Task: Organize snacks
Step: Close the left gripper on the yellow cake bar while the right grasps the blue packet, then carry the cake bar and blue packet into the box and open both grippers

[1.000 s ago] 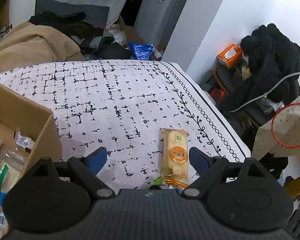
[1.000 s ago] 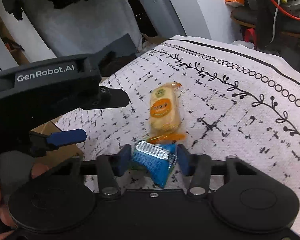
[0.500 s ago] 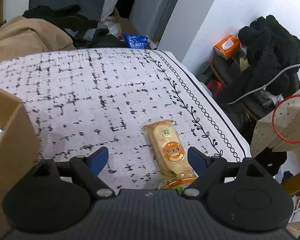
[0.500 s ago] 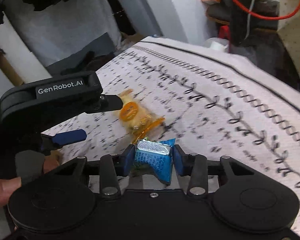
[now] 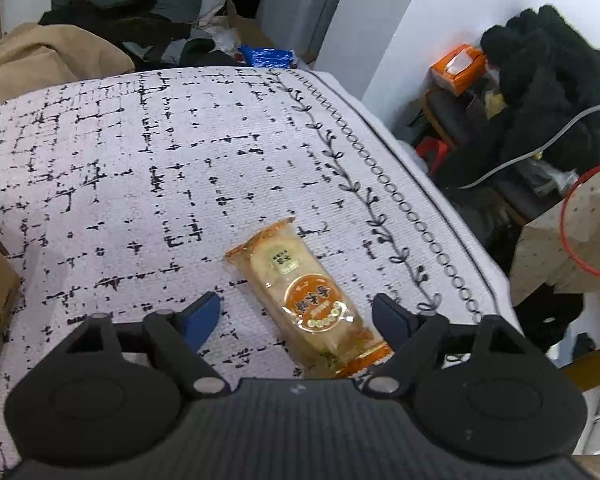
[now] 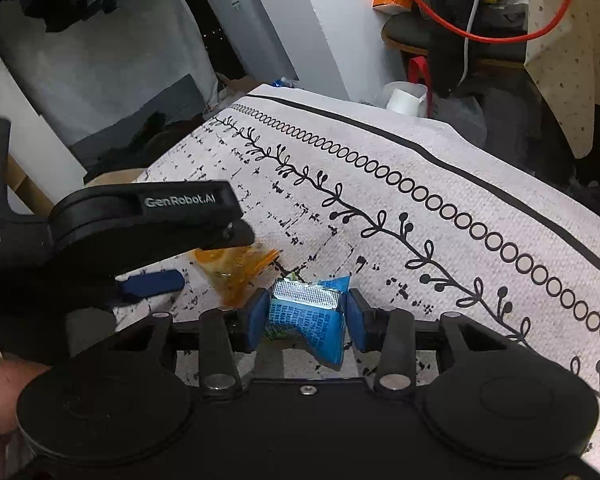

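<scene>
Orange-wrapped cracker pack (image 5: 306, 296) flat on cloth, blue snack packet (image 6: 310, 314) apparently lifted, crumpled.

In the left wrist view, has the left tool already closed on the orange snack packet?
No. The left tool is open, its blue fingers spread either side of the orange snack packet, which lies flat on the patterned cloth.

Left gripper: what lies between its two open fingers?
In the left wrist view, the orange snack pack lies on the cloth between the left gripper fingers, nearer the right one, untouched.
</scene>
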`<state>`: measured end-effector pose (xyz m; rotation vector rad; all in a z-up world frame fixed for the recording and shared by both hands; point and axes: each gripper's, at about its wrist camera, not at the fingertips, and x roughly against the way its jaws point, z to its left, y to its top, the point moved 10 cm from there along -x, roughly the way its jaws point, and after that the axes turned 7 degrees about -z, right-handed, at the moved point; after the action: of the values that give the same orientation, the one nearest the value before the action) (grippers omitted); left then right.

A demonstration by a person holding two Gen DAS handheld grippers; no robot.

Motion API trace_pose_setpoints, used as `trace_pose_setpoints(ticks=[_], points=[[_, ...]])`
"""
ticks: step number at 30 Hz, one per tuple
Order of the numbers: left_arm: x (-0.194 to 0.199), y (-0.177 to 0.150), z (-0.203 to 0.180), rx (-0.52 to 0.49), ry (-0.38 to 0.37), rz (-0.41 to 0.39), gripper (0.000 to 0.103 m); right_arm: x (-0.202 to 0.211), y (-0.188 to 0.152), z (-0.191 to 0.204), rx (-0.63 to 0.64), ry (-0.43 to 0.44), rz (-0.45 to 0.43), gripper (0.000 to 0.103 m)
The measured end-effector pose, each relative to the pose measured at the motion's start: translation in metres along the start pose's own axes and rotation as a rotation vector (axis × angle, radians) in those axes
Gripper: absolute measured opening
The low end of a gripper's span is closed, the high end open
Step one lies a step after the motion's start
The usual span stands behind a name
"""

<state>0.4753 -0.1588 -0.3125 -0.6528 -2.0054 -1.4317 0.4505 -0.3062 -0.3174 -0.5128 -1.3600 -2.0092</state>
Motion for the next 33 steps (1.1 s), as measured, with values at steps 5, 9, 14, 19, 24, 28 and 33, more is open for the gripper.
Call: trace_pose_setpoints(ticks=[5, 9, 14, 19, 24, 28, 33], points=[[0.002, -0.001, 0.006, -0.072, 0.07, 0.002, 0.043, 0.002, -0.005, 0.008, 0.082, -0.02, 0.016, 0.042], [0.01, 0.001, 0.015, -0.063, 0.069, 0.013, 0.04, 0.005, -0.004, 0.011, 0.068, -0.001, 0.021, 0.036], [0.031, 0.006, 0.022, -0.056, 0.073, -0.005, 0.039, 0.014, 0.003, 0.019, 0.068, 0.026, -0.002, 0.034], [0.058, 0.015, 0.029, -0.044, 0.072, -0.027, 0.038, 0.024, 0.012, 0.032, 0.068, 0.058, -0.032, 0.034], [0.089, 0.026, 0.034, -0.026, 0.062, -0.059, 0.038, 0.036, 0.023, 0.052, 0.064, 0.109, -0.058, 0.034], [0.112, 0.033, 0.045, -0.007, 0.067, -0.079, 0.038, 0.051, 0.033, 0.072, 0.061, 0.164, -0.084, 0.034], [0.142, 0.043, 0.057, 0.007, 0.068, -0.106, 0.038, 0.066, 0.042, 0.097, 0.087, 0.196, -0.115, 0.034]])
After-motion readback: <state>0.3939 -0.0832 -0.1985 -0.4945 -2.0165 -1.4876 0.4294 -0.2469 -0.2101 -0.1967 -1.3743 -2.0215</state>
